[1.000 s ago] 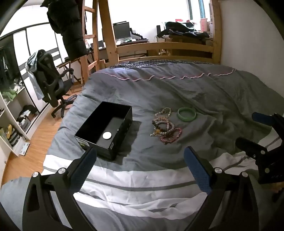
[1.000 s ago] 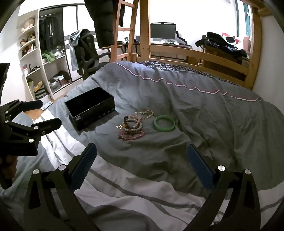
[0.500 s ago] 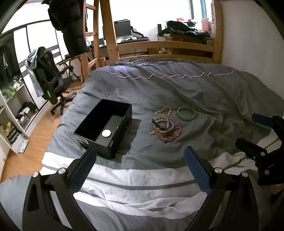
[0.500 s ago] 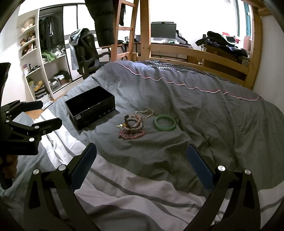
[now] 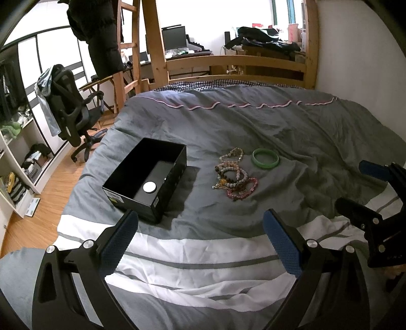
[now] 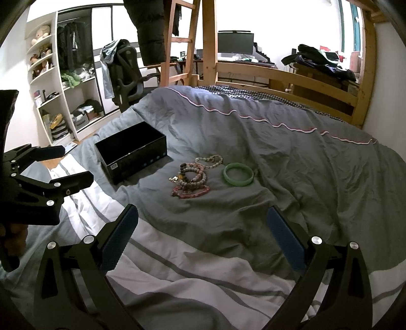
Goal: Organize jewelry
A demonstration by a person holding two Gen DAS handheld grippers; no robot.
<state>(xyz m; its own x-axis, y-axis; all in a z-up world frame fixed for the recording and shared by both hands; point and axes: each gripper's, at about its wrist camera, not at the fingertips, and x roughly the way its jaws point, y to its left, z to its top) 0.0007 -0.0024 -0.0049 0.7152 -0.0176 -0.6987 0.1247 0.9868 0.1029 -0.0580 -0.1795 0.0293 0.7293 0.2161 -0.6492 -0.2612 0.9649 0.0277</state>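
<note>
Several beaded bracelets (image 5: 234, 177) heaped beside green bangle (image 5: 265, 158), open black box (image 5: 147, 176), both grippers (image 5: 200, 243) (image 6: 203, 238) spread, empty

Blown-out daylight from the far windows (image 5: 281, 15), soft shadows, sharp focus, heavy fisheye bending at dark corners.

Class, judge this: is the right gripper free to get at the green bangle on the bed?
Probably yes: the right gripper is open, and only bare duvet lies before the green bangle.
</note>
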